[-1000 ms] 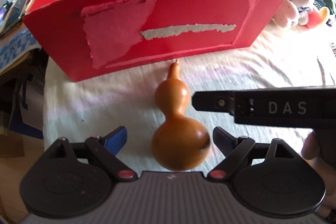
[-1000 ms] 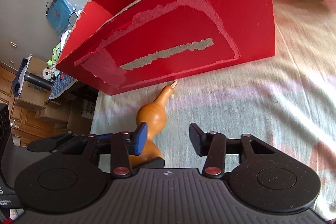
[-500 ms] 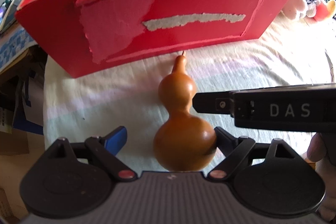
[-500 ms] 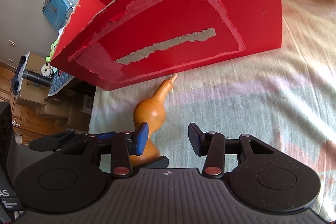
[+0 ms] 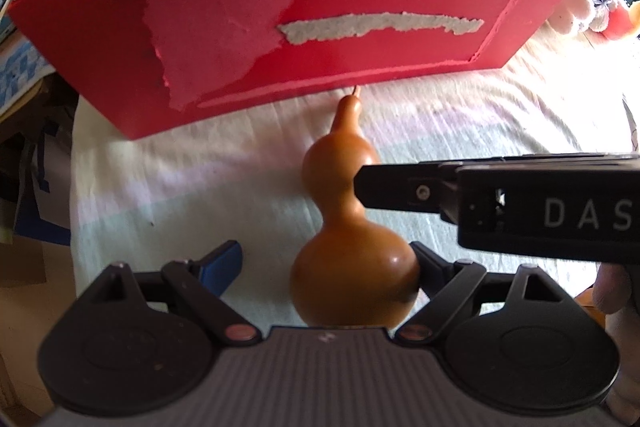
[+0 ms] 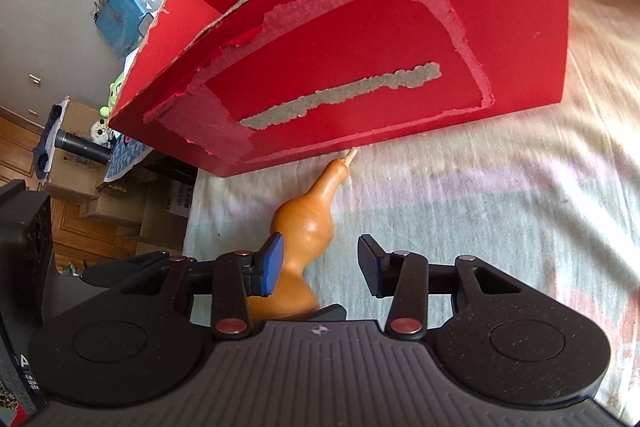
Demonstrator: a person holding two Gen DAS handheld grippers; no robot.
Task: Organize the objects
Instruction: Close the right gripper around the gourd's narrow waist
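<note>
Now gourd [image 5: 352, 267] between left gripper's [image 5: 328, 263] parted jaws; right gripper's [image 6: 320, 263] jaws apart beside it.

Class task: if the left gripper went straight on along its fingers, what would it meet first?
The gourd: it already lies between the open fingers of the left gripper, its big bulb against the right finger. Beyond its stem stands the red box, probably next.
</note>
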